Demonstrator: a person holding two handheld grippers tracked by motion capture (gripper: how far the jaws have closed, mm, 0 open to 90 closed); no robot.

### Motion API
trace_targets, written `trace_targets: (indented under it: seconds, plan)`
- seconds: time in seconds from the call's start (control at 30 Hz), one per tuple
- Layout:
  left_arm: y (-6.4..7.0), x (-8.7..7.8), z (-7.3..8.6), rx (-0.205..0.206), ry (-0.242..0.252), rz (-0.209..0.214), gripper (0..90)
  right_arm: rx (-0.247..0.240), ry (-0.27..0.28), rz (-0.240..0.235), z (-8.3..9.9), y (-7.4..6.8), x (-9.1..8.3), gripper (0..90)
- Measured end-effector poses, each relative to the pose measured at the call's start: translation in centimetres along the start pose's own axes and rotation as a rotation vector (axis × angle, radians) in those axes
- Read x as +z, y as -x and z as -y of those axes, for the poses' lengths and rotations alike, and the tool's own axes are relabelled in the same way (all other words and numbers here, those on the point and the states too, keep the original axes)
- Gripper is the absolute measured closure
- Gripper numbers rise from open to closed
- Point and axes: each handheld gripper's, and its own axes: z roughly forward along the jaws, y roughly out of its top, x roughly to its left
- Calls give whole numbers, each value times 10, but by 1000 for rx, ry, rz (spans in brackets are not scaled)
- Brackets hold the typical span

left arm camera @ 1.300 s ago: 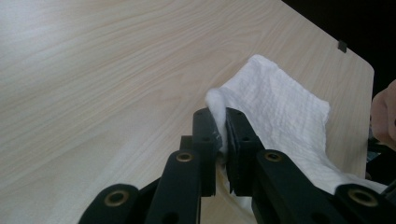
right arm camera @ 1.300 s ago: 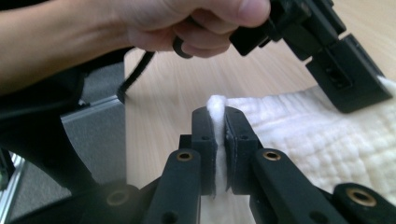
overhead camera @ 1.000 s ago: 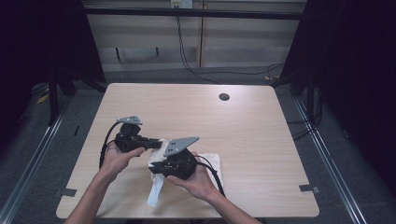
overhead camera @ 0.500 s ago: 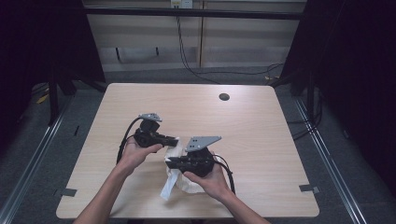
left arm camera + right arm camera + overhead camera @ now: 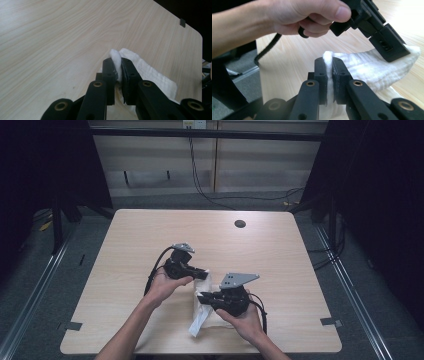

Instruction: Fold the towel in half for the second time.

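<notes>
Both grippers have slid over toward the right side of the table since the earlier pictures, and the white cloth has come along with them. The left gripper now sits near the middle of the table's near half. The right gripper is just below it and a bit to the right, close to the near edge.

From the left gripper view, the left gripper has its two black jaws almost closed. They pinch a folded edge of the cloth, and a small white bump pokes up between the tips. The rest of the cloth spreads out to the right over the wood.

From the right gripper view, the right gripper also has its jaws squeezed nearly together on another edge of the cloth. The cloth stretches from these jaws across to the left gripper, which grips the far end. A hand holds that gripper from above, and its black cable hangs down toward the table edge.

Seen from the high view, part of the cloth hangs down from the grippers toward the near edge. A small dark round hole sits far off near the back of the table.
</notes>
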Motion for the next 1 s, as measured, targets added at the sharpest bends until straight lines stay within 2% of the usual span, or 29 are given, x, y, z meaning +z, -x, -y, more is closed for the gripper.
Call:
trace_targets:
  seconds: [0.13,0.17,0.2,0.37,0.47,0.6,0.63,0.7,0.8,0.83,0.93,0.97,1.0]
  plan:
    - [0,9,-2,0,-13,0,824,9,-14,13,4,5,-5,838]
    - [-1,12,-2,-6,-5,9,822,25,-19,14,9,9,-7,834]
    - [-3,21,2,-30,2,23,822,37,-23,15,13,10,-7,834]
    - [2,33,2,-29,-24,30,819,67,-49,47,31,16,-12,832]
    - [-1,39,2,-41,-27,43,808,67,-73,67,37,17,-15,823]
    - [0,46,3,-43,-44,40,803,69,-114,87,46,21,-16,803]
    - [1,51,3,-49,-62,37,802,69,-123,92,49,22,-16,795]
    - [2,56,3,-56,-60,59,796,73,-134,100,53,23,-19,779]
    - [4,62,0,-54,-72,56,764,88,-125,116,57,26,-25,752]
    - [5,64,-1,-56,-70,69,754,93,-124,120,58,27,-26,748]
    - [10,70,-7,-40,-77,73,756,95,-122,119,60,27,-30,791]
    - [12,72,-8,-39,-70,93,755,85,-118,122,61,26,-31,797]
    - [12,72,-8,-39,-70,93,749,85,-116,123,61,26,-32,798]
